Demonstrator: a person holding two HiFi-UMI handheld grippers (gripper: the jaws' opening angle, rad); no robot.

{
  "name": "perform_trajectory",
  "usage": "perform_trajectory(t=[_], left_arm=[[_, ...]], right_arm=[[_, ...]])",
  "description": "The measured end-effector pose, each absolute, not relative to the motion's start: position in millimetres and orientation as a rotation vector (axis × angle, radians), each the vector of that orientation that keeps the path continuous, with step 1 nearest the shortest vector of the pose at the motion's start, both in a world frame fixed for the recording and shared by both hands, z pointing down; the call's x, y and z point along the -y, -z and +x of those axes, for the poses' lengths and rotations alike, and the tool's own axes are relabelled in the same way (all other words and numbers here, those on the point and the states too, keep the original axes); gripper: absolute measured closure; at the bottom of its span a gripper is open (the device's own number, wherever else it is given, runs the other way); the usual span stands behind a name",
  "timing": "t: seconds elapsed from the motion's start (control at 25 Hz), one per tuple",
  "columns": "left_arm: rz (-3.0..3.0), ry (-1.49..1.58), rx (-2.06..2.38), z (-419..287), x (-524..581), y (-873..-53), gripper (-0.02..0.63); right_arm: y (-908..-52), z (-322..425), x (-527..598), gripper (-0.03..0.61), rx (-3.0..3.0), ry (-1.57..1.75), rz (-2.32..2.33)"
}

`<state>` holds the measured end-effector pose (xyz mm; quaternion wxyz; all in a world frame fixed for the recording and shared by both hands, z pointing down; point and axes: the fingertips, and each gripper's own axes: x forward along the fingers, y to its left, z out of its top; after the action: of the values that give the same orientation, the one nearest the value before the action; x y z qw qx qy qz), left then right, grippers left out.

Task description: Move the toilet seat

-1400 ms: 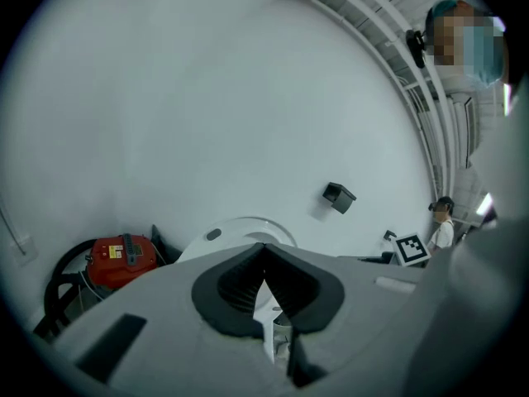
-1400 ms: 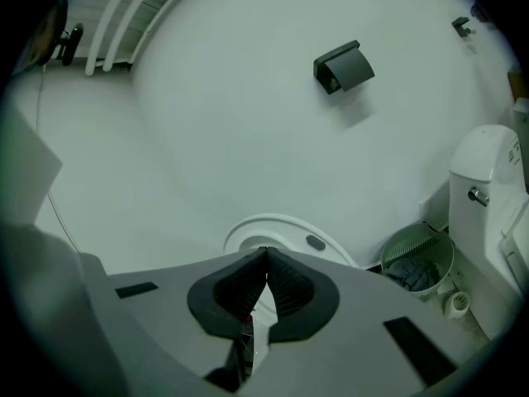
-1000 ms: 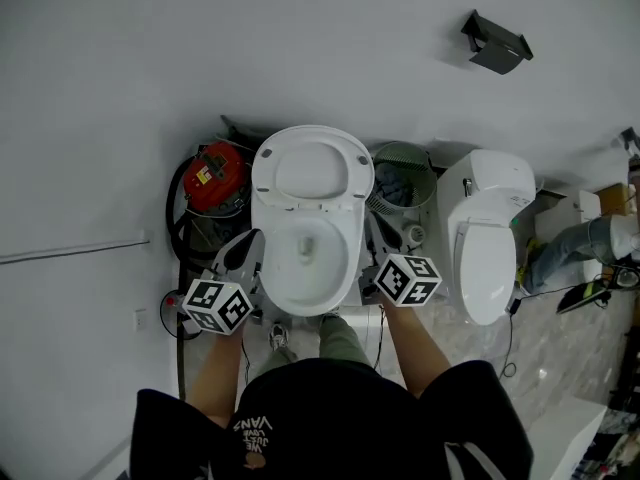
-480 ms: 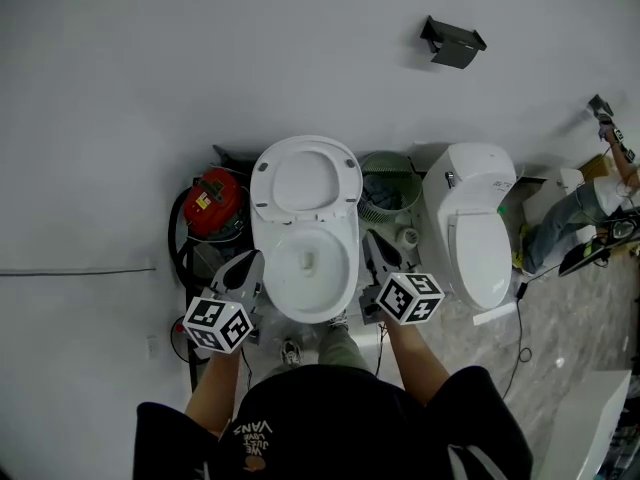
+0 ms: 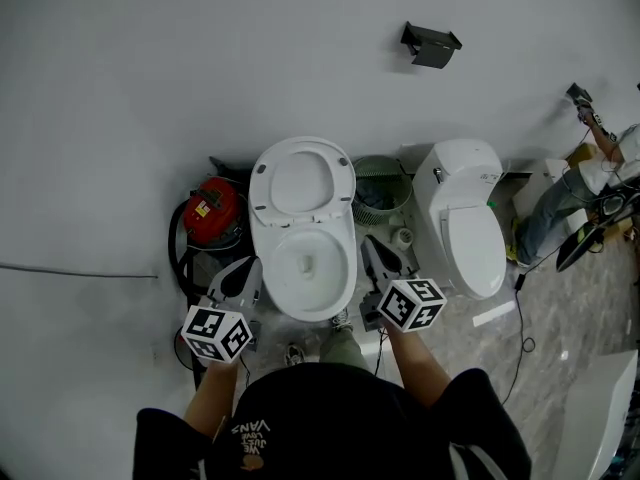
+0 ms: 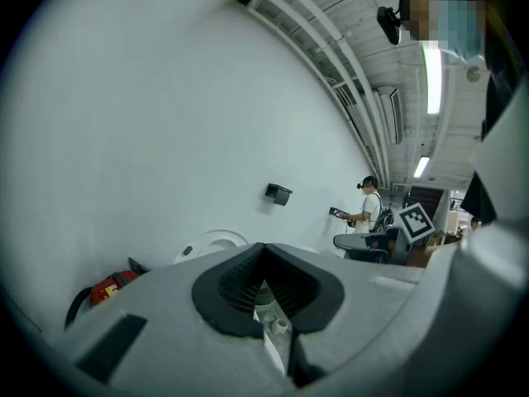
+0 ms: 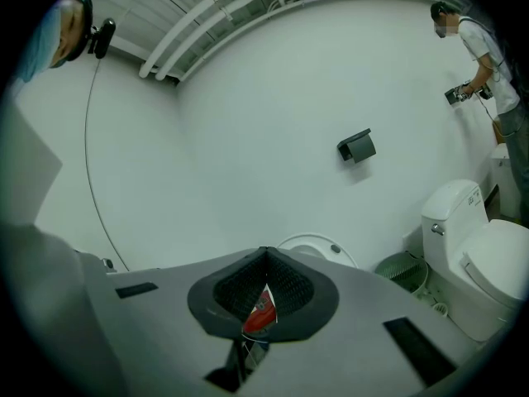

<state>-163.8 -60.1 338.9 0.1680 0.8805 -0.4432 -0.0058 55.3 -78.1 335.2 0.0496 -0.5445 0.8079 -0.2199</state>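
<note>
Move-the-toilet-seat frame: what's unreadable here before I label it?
- Head view: the toilet seat stands raised and is seen from above, so ring and lid cannot be told apart.
- Both gripper views: the bowl is hidden behind the bodies of the left gripper and the right gripper.
- Head view: the label on the red canister is too small to read.
- Head view: the bystander is cut off by the right edge.
</note>
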Motion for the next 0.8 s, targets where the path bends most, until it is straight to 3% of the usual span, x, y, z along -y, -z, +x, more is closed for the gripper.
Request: perform_trajectory(t=[0.8], left_arm=[[2.467,-0.036,1.264,-183.3,28.8,-347.4,0.613]], right_arm=[[-323.5,33.0,26.3,0.58,-2.499,0.609,-1.698]])
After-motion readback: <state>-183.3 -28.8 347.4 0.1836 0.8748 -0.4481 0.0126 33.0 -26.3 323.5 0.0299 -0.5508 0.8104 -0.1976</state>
